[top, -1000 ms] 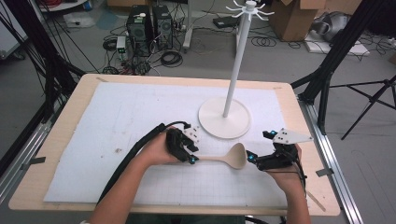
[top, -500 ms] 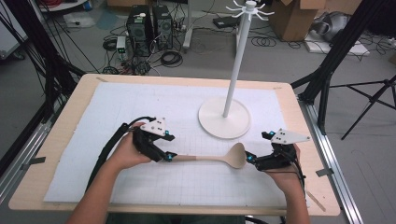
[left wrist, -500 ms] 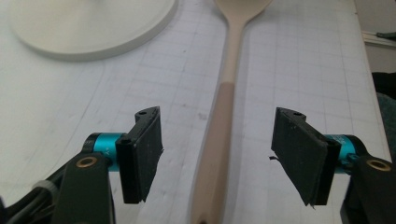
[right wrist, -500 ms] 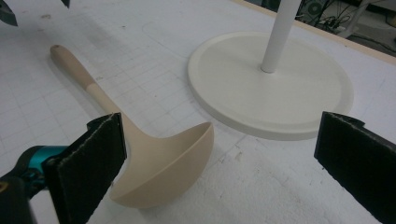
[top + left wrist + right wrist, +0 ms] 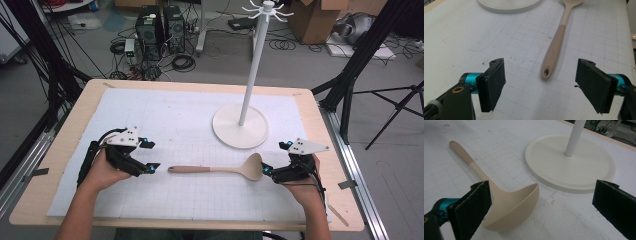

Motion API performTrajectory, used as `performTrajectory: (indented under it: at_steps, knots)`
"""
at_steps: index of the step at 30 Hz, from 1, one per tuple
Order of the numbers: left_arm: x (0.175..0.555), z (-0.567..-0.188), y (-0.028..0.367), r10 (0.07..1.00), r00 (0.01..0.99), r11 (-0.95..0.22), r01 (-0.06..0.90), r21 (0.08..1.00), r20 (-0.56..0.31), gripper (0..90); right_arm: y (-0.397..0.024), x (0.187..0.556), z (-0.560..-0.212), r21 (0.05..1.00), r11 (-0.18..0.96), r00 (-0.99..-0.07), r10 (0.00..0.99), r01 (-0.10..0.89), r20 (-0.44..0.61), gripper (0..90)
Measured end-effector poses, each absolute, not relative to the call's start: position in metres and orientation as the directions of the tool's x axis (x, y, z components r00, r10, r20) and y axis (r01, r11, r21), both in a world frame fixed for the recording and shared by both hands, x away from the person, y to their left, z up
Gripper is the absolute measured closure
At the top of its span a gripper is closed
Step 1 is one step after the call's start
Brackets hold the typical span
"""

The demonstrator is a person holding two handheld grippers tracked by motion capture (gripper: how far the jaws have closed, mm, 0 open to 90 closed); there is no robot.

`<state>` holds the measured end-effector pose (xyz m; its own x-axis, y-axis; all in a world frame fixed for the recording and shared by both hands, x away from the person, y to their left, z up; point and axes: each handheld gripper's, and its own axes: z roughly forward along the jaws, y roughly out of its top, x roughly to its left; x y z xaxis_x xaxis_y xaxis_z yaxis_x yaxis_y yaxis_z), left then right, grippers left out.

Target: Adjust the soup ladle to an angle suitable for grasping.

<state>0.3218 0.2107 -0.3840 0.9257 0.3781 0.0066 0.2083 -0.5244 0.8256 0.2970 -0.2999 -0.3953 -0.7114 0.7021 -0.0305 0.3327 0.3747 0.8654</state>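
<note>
Ladle (image 5: 554,50) handle's hanging hole, close up

**Left gripper lets go of ladle, pulls back**

The left gripper (image 5: 150,155), which a second ago was closed on the ladle (image 5: 220,169) handle near the bowl, has slid leftward along the handle and off its end; it now sits just clear of the handle tip, nothing between its pads; its jaws have just been opening and stand wide apart in the left gripper view; the ladle's handle, gripped before, now lies free and flat on the white mat (image 5: 165,120).
</note>
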Motion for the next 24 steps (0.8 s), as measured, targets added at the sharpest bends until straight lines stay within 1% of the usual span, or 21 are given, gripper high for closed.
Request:
performTrajectory:
  at_steps: [5,9,13,18,24]
  knots:
    - [0.319,-0.39,0.22,0.411,0.912,-0.497,0.223,0.839,0.001,17.1,-0.299,0.298,-0.397,0.862,0.383,-0.714,0.699,0.332,-0.035,1.0]
    - [0.32,-0.391,0.224,0.41,0.912,-0.499,0.224,0.837,0.001,14.4,-0.298,0.299,-0.398,0.858,0.384,-0.716,0.698,0.341,-0.028,0.9]
    - [0.318,-0.391,0.231,0.414,0.91,-0.497,0.221,0.839,0.005,13.4,-0.298,0.3,-0.399,0.858,0.385,-0.718,0.695,0.34,-0.027,0.9]
    - [0.317,-0.387,0.24,0.462,0.887,-0.495,0.233,0.837,0.026,12.1,-0.301,0.299,-0.397,0.866,0.37,-0.715,0.699,0.336,-0.021,0.9]
    - [0.316,-0.385,0.249,0.476,0.879,-0.482,0.234,0.844,0.029,10.0,-0.3,0.299,-0.397,0.865,0.373,-0.716,0.697,0.335,-0.023,0.9]
